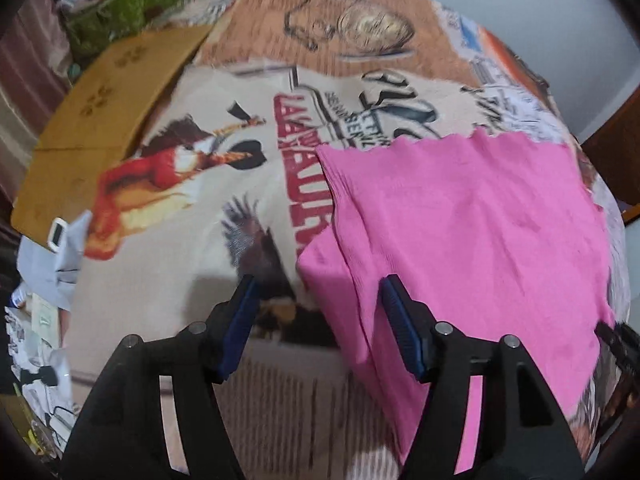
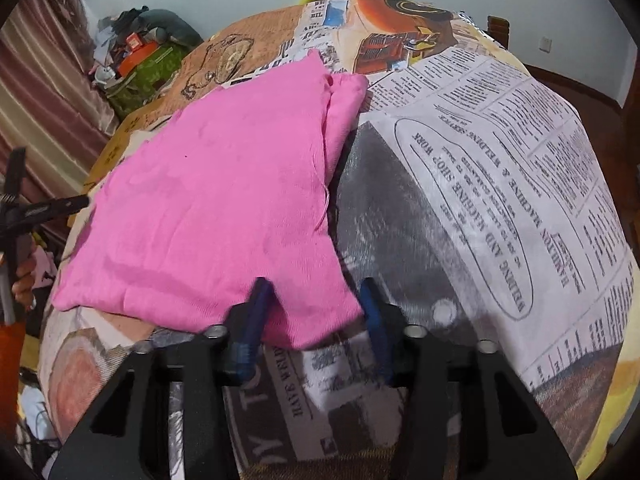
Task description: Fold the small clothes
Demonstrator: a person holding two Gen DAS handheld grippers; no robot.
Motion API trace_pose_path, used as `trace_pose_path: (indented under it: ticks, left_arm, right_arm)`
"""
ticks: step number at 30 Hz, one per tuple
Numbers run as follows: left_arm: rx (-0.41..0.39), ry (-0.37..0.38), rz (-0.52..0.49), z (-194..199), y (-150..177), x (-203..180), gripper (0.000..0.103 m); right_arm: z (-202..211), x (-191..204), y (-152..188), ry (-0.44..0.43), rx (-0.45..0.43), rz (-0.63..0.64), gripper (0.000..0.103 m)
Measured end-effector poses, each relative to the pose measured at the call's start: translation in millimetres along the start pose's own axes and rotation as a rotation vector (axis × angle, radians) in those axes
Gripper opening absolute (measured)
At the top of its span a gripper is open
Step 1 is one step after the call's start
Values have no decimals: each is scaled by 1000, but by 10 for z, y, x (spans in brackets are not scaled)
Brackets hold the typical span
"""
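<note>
Pink knit garment (image 2: 216, 208), already doubled over, lies flat on the newspaper-print table cover (image 2: 500, 168). Right gripper (image 2: 316, 312) straddles its near corner, blue pads beside the cloth, not visibly pinching. Left gripper (image 1: 316, 320) hangs released at the garment's left fold edge, nothing between the jaws. Judgement: seat each pad under all layers before clamping, then lift both corners evenly.

Left gripper (image 1: 316, 292) pitched steeply down, jaws apart with nothing clamped between the blue pads; right gripper (image 2: 316, 296) also angled down, jaws narrower but still parted, pads (image 2: 258, 312) not pressing together.
</note>
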State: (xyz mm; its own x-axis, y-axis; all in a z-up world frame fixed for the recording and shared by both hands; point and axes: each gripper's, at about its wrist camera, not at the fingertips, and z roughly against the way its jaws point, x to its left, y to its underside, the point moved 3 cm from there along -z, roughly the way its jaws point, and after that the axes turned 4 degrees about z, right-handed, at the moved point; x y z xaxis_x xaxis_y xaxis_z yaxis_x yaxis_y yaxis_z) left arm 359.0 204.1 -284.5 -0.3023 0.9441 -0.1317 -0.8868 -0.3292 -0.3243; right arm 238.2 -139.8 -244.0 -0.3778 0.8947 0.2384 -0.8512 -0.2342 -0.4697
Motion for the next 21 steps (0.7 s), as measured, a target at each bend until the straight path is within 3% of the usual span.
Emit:
trace_pose_path:
  ticks: [1, 3, 5, 13, 21]
  left_arm:
    - [3, 23, 12, -47, -34, -8, 56]
    - [-11, 57, 18, -42, -55, -59, 27]
    - [-37, 55, -2, 7, -71, -121, 10]
    - [-42, -20, -46, 122, 231, -89, 8]
    - [5, 16, -67, 319, 841, -122, 8]
  right_arm:
    - [-10, 22, 1, -5, 4, 13, 25]
    - [-32, 71, -1, -13, 10, 41, 14]
    - [-47, 93, -14, -12, 12, 61, 12]
    - [-48, 27, -184, 22, -7, 132, 7]
    - [-26, -177, -710, 72, -32, 192, 6]
